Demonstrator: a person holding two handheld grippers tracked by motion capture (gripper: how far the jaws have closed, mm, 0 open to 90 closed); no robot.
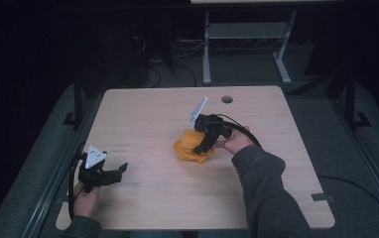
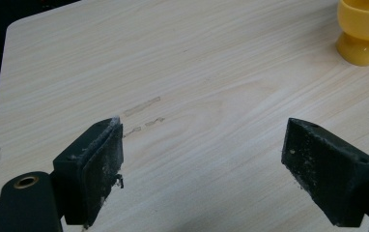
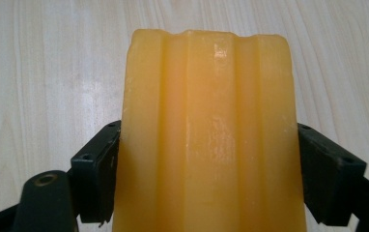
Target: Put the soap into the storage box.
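A yellow-orange ribbed plastic object (image 1: 185,148) lies near the middle of the light wooden table (image 1: 143,109). My right gripper (image 1: 200,148) reaches onto it from the right. In the right gripper view the object (image 3: 206,92) stands between the two black jaws, and my right gripper (image 3: 209,176) is shut on it with both pads against its sides. My left gripper (image 1: 119,172) hovers low at the front left of the table, open and holding nothing. In the left gripper view my left gripper (image 2: 202,162) has its jaws spread wide over bare wood, and the yellow object (image 2: 361,36) sits far off at the top right.
A round cable hole (image 1: 227,99) is cut in the table near its far edge. Faint tape marks (image 2: 141,106) streak the wood ahead of the left gripper. Beyond the table stands a grey metal desk frame (image 1: 247,32) on a dark floor with cables.
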